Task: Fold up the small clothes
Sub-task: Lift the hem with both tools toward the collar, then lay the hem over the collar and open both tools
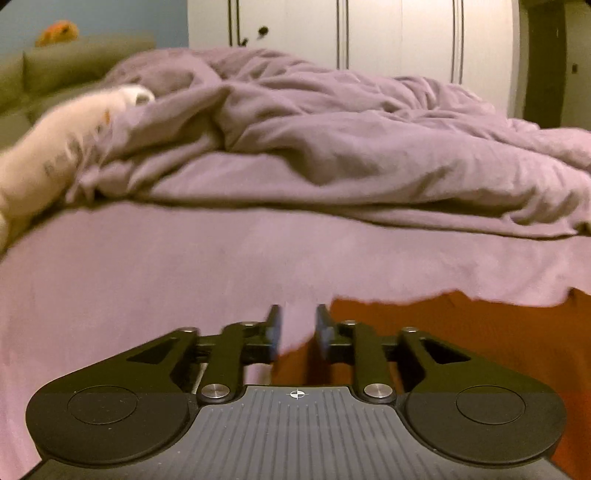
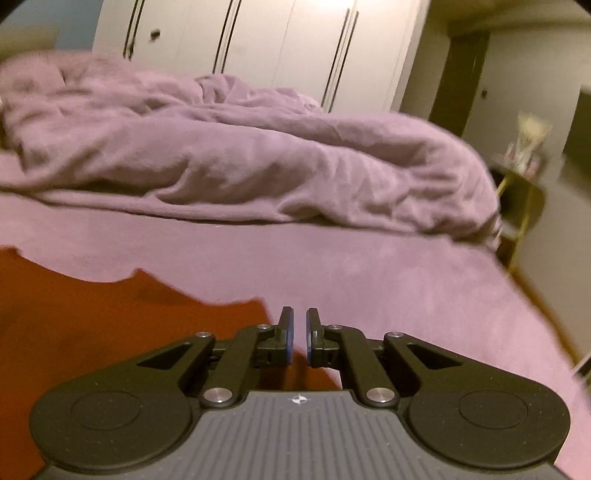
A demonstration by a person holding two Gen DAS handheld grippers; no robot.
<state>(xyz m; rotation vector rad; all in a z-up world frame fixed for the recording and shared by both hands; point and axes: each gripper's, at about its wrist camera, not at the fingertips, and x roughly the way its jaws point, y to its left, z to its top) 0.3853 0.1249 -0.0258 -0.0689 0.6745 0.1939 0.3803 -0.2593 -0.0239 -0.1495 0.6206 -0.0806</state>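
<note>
An orange-red garment (image 1: 461, 332) lies flat on the purple bed sheet (image 1: 184, 277). In the left wrist view it fills the lower right. In the right wrist view the garment (image 2: 92, 314) fills the lower left. My left gripper (image 1: 298, 325) is open just above the garment's left edge. That edge runs between the fingers, and the pads do not press it. My right gripper (image 2: 300, 332) has its pads almost together at the garment's right corner. The cloth's edge sits in the narrow slit between them.
A crumpled purple duvet (image 1: 332, 147) is heaped across the far half of the bed. A white printed garment (image 1: 55, 147) lies at the left, blurred. White wardrobe doors (image 1: 369, 33) stand behind. A small side table (image 2: 524, 184) stands past the bed's right edge.
</note>
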